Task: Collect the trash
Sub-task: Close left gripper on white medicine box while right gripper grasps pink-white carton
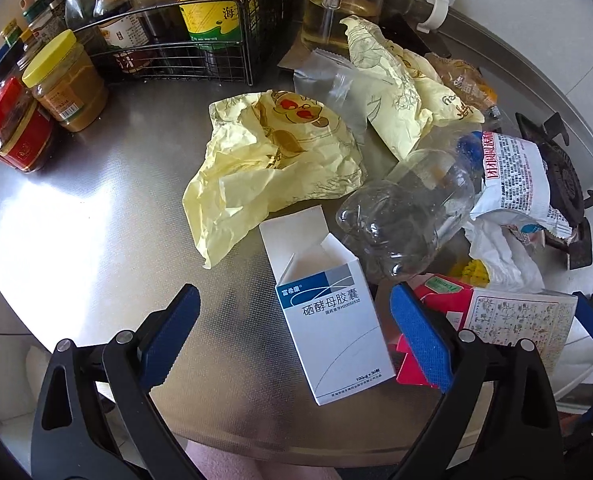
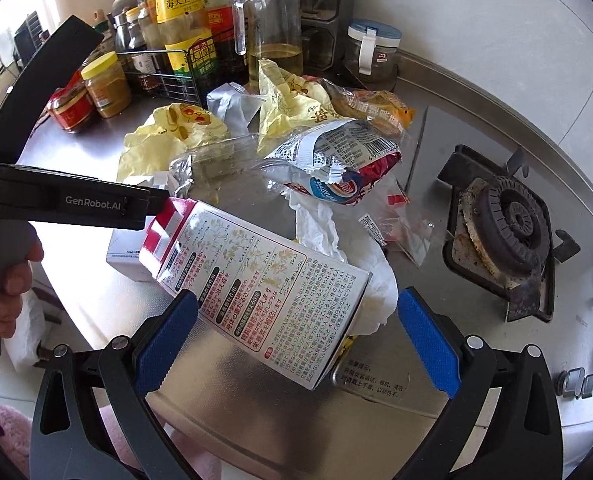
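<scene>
Two grippers are in play, and we find both spread wide with nothing clamped. Nearest us, the left gripper point(image 1: 292, 336) straddles a white medicine box point(image 1: 328, 320) with its top flap open; neither pad touches it, as far as we can tell. The right gripper point(image 2: 296, 336) frames a red-and-white printed carton point(image 2: 264, 296) lying tilted on the steel surface point(image 1: 96, 208); its left pad sits just beside the carton's edge, the right pad stands apart. We judge both to be at the approach stage, before any grasp.

Just beyond the boxes lie a crushed clear plastic bottle point(image 1: 408, 216), crumpled white tissue point(image 2: 336, 240) and a torn snack packet point(image 2: 336, 160). Farther on we note a crumpled yellow wrapper point(image 1: 276, 160), a second yellow wrapper point(image 1: 396, 96), a clear plastic bag point(image 1: 332, 84) and an orange-printed packet point(image 2: 372, 108).

At the back, a wire rack point(image 1: 200, 40) of sauce bottles, a yellow-lidded jar point(image 1: 68, 84) and an oil jug point(image 2: 272, 32) stand against the wall; a gas burner point(image 2: 512, 220) lies to the right.

No bin or bag for the trash is in view. In our judgement collection has scarcely begun: every piece remains on the surface, all left to gather.
</scene>
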